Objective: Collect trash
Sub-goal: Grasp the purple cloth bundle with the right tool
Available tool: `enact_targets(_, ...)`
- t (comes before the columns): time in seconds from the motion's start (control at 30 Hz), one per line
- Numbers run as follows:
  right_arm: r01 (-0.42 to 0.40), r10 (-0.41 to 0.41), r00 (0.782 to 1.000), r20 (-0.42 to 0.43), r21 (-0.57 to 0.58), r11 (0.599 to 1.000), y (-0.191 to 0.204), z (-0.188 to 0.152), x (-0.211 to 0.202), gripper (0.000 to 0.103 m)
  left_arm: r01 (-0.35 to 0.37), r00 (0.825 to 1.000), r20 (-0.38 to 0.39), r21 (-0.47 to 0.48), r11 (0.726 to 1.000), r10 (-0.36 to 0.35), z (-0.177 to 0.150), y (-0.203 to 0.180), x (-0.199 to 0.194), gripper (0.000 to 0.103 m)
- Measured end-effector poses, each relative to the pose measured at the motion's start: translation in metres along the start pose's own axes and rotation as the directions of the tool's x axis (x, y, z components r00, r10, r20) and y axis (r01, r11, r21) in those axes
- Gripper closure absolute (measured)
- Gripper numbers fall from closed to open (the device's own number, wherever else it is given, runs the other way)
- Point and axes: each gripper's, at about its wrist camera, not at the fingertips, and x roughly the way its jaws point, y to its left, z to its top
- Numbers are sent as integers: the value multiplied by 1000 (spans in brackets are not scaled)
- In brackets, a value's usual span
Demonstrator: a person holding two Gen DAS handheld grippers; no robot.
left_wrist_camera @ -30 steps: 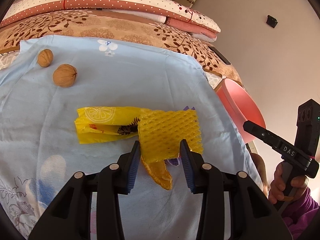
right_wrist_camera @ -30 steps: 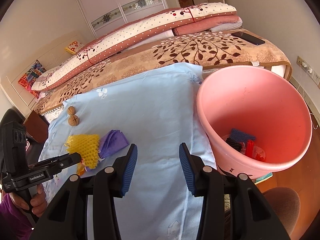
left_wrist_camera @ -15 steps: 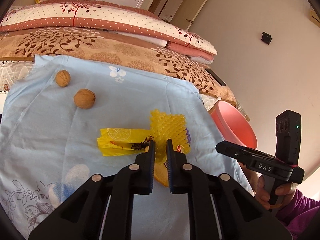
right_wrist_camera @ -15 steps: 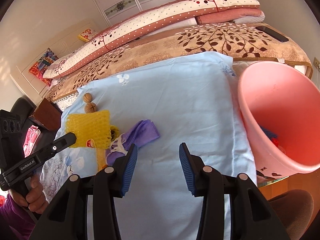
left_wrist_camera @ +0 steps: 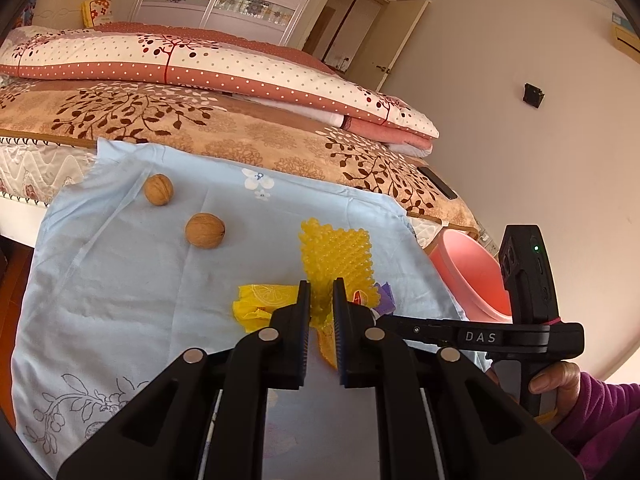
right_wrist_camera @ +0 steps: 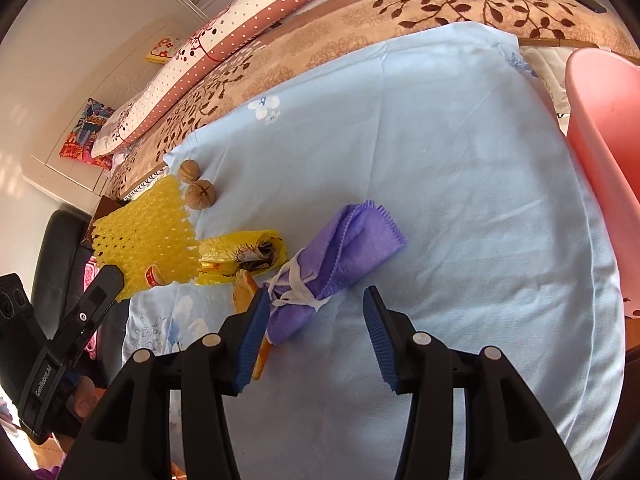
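Note:
My left gripper (left_wrist_camera: 321,304) is shut on a yellow foam fruit net (left_wrist_camera: 336,258) and holds it lifted above the light blue cloth (left_wrist_camera: 120,280); the net also shows in the right wrist view (right_wrist_camera: 144,236). Below it lie a yellow wrapper (right_wrist_camera: 244,254), an orange peel (right_wrist_camera: 246,286) and a rolled purple cloth (right_wrist_camera: 340,252). My right gripper (right_wrist_camera: 316,332) is open, its jaws just short of the purple cloth's near end. The pink bucket (left_wrist_camera: 468,268) stands off the cloth's right edge and shows in the right wrist view (right_wrist_camera: 600,120).
Two walnuts (left_wrist_camera: 204,230) (left_wrist_camera: 159,189) lie at the far left of the cloth. Folded quilts (left_wrist_camera: 200,64) are stacked on the bed behind. A dark phone (left_wrist_camera: 438,187) lies on the bed near the wall.
My left gripper closed on the foam net and lifted it off the cloth. My right gripper swung left from the bucket toward the purple cloth, staying open.

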Motion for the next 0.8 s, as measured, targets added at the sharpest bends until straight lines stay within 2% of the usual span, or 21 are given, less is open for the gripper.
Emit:
enact_targets(0.3, 85, -85, 996, 26, -18, 996, 13, 19, 21, 54, 12, 1000, 16, -19, 1000, -12, 0, 7, -6, 93)
enact_targets(0.5, 154, -149, 987, 68, -83, 985, 21, 19, 28, 54, 2, 1000, 17, -36, 999, -2, 1, 11, -6, 93)
enact_targets(0.6, 174, -166, 983, 75, -124, 977, 23, 14, 27, 60, -2, 1000, 8, -39, 999, 2, 1, 12, -3, 93)
enact_targets(0.67, 158, -150, 986, 68, -138, 978, 23, 12, 26, 65, -3, 1000, 4, -37, 999, 3, 0, 11, -2, 93)
enact_targets(0.8, 164, -150, 985, 83, -193, 967, 25, 5, 19, 68, -1, 1000, -2, -27, 1000, 1, 1, 6, 1, 93)
